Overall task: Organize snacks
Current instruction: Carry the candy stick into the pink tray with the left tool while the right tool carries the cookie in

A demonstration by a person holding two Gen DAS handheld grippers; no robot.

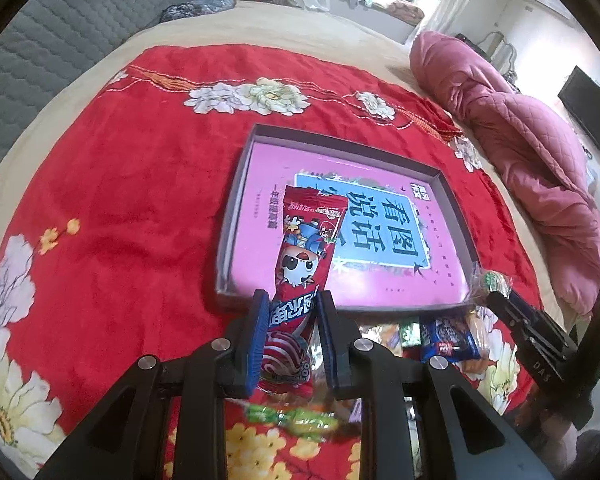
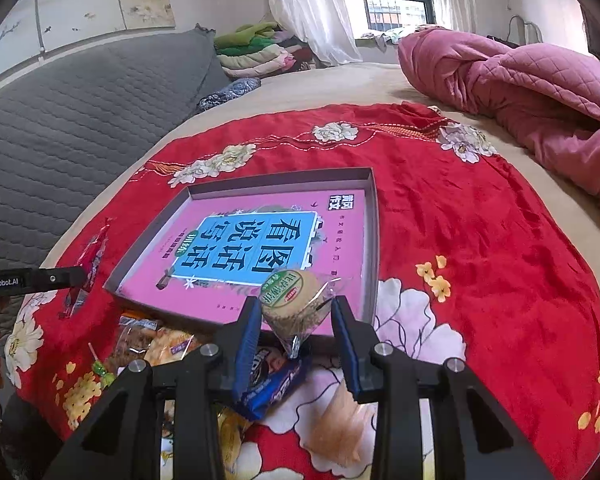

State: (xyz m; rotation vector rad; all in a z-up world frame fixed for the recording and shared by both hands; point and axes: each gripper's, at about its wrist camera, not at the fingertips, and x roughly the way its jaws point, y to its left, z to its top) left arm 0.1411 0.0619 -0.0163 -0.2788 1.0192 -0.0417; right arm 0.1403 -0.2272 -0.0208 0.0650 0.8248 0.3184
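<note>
My left gripper (image 1: 292, 300) is shut on a long red snack packet (image 1: 304, 240) with a cartoon figure, held up over the near left corner of a shallow grey box (image 1: 340, 148). A pink book (image 1: 268, 208) lies in the box. In the right wrist view the same box (image 2: 280, 182) lies ahead. My right gripper (image 2: 296, 312) is shut on a round biscuit in a clear wrapper (image 2: 294, 300), just over the box's near edge. The left gripper (image 2: 76, 276) shows at far left with the red packet (image 2: 94, 256). The right gripper (image 1: 500, 300) shows at right.
Loose snacks lie on the red flowered blanket (image 2: 460, 220) in front of the box: a blue biscuit packet (image 2: 276, 380), clear-wrapped cakes (image 2: 156, 340), a green candy (image 1: 296, 420). A pink quilt (image 2: 520, 92) is bunched at the right, a grey headboard (image 2: 80, 112) at the left.
</note>
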